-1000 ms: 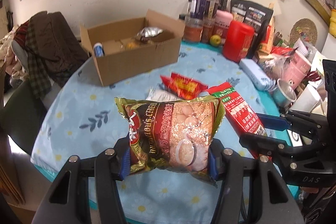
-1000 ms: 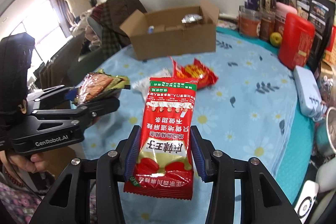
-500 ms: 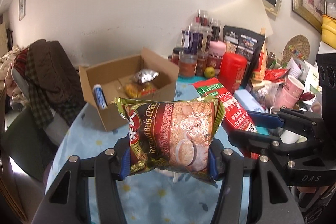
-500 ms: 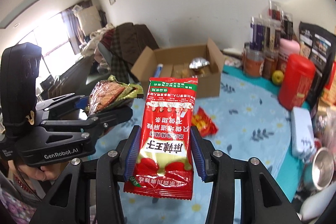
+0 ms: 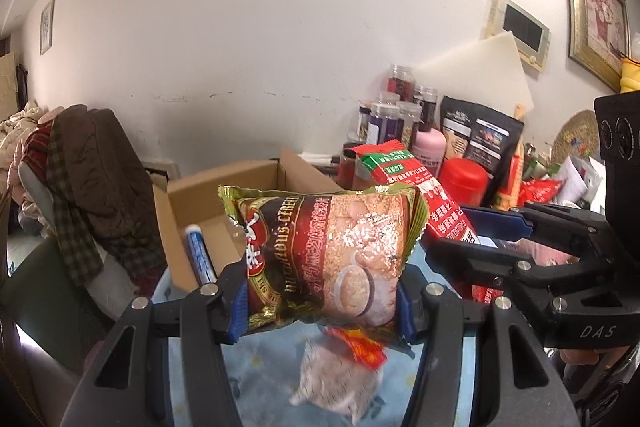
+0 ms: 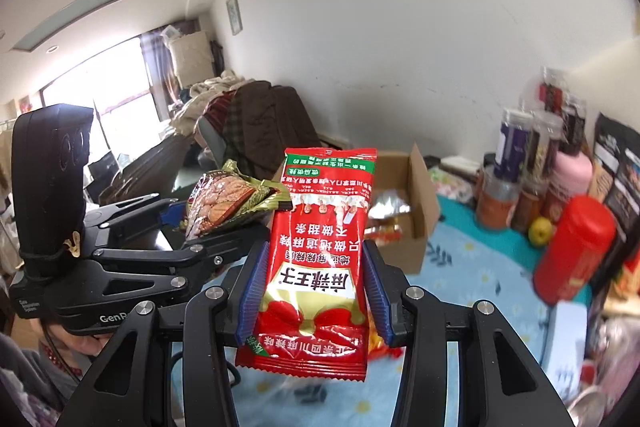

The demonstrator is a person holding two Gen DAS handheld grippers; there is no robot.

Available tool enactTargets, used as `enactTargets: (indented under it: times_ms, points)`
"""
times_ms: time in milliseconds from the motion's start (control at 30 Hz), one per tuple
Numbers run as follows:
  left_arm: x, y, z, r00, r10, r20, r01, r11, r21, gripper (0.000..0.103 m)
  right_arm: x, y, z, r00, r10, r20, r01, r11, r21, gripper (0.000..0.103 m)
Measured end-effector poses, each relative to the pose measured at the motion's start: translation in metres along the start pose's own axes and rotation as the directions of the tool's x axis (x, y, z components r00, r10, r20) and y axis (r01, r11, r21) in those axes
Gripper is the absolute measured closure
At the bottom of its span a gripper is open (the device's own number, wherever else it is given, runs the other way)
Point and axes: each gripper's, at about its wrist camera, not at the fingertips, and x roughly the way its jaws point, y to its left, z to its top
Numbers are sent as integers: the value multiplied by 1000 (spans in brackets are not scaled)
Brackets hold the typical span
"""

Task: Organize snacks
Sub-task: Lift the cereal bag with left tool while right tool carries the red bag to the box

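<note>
My left gripper [image 5: 320,299] is shut on a gold and maroon cereal bag [image 5: 332,255], held up in the air above the table. My right gripper [image 6: 314,291] is shut on a red snack packet [image 6: 320,255] with a green top band, also lifted. Each gripper shows in the other's view: the right gripper [image 5: 484,231] with its red packet [image 5: 416,195] at the right, the left gripper [image 6: 184,227] with the cereal bag [image 6: 228,203] at the left. An open cardboard box [image 5: 208,211] [image 6: 412,211] stands beyond both, with a foil packet [image 6: 386,201] and a blue tube [image 5: 199,255] inside.
On the flowered tablecloth [image 6: 472,267] below lie a small red snack packet [image 5: 360,347] and a white pouch [image 5: 336,383]. Jars [image 6: 520,147], a red canister [image 6: 576,251], a pink bottle [image 5: 430,147] and dark bags [image 5: 480,135] crowd the back right. A chair with clothes [image 5: 84,183] stands left.
Both grippers have risen and tilted up, each keeping its packet. The box and back wall now fill more of both views, and the table has dropped low.
</note>
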Motion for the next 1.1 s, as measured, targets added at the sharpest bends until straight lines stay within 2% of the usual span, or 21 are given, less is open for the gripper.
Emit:
enactTargets:
  times_ms: [367, 633, 867, 1100]
  points:
    - [51, 28, 51, 1000, 20, 24, -20, 1000, 5, 48, 47, -27, 54, 1000, -1, 13, 1, 999, -32, 58]
    - [92, 58, 78, 998, 64, 13, -64, 998, 5, 48, 95, -48, 92, 1000, 7, 3, -7, 999, -52, 58]
    - [138, 84, 81, 996, 76, -49, -77, 997, -24, 48, 140, -65, 107, 999, 2, -44, -5, 998, -62, 58]
    - [180, 98, 69, 985, 111, -134, -115, 993, -17, 48, 185, -77, 103, 991, -5, -131, -1, 999, -43, 58]
